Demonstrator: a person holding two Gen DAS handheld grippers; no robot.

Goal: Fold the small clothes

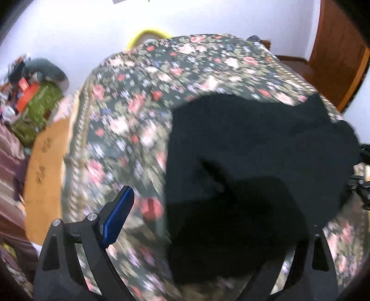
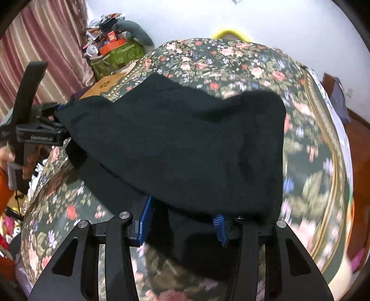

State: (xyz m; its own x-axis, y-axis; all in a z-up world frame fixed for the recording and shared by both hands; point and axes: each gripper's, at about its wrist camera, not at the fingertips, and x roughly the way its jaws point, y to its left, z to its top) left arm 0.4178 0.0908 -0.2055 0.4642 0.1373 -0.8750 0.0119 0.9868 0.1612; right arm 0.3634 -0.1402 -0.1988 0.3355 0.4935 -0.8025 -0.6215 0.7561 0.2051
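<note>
The black cloth garment [image 2: 175,143] lies spread on the flower-patterned bed cover [image 2: 242,62], one edge draped over the right gripper [image 2: 182,222]. Its blue pads [image 2: 144,220] stand apart, with cloth over them; whether they pinch it I cannot tell. The left gripper [image 1: 196,208] is spread wide above the garment, and one blue pad [image 1: 118,215] shows. Behind the bed stands a white wall [image 2: 266,20].

A bedroom in a home. A floral bedspread [image 2: 242,62] covers a bed that fills both views. Striped pink curtains [image 2: 46,46] hang at one side, and a cluttered pile [image 2: 111,44] of boxes and oddments sits against the white wall [image 2: 277,23]. A wooden door [image 1: 335,53] stands in the corner.
</note>
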